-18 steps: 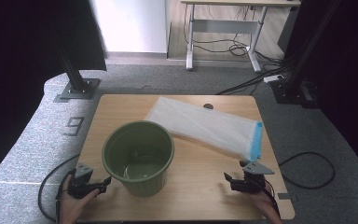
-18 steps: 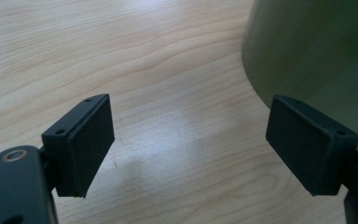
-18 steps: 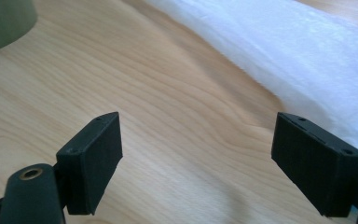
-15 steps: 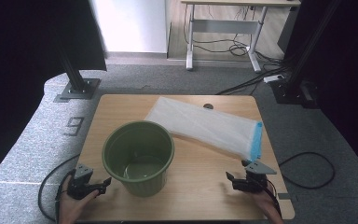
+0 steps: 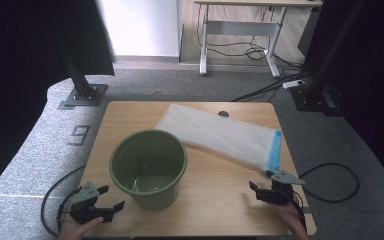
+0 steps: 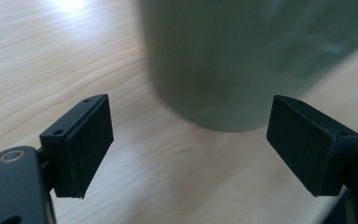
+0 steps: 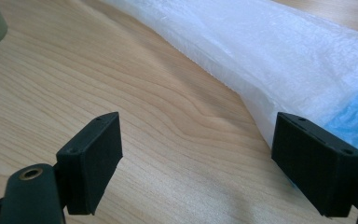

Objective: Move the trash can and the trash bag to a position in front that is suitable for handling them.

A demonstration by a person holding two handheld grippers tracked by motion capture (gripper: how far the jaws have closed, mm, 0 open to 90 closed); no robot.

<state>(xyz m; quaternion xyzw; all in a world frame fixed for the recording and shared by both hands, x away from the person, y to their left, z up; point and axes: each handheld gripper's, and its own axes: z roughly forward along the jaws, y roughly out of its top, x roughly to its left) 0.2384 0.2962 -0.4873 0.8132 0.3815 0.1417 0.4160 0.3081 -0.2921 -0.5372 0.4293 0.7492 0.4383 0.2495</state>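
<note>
Two things wait on the wooden counter (image 5: 205, 200): a green plastic bin (image 5: 149, 167) standing upright near your left side, and a white translucent bag (image 5: 220, 135) lying flat across the far right, its blue band (image 5: 275, 150) at the end nearest your right hand. Your left gripper (image 5: 105, 200) sits low at the near left corner, jaws spread wide and empty, aimed at the bin's lower wall, which fills the blurred upper part of the left gripper view (image 6: 242, 60). Your right gripper (image 5: 262, 192) rests at the near right edge, jaws likewise spread with nothing between them; in the right gripper view the bag (image 7: 279, 56) lies just ahead and to the right, its blue band (image 7: 354, 121) close beside the right jaw.

The bag looks thin, crinkly and very light. Expect it to slide on the smooth wood grain and to fold or balloon rather than hold its shape. Judging by the layout, the blue-banded end is probably the mouth, so pinch there, through the doubled edge, where the film should be least likely to slip.

The bin looks stiff, smooth-walled, round and tapered, and appears empty. It is likely light enough to skid or tip if pushed high, so grip its rim rather than the curved wall.
</note>
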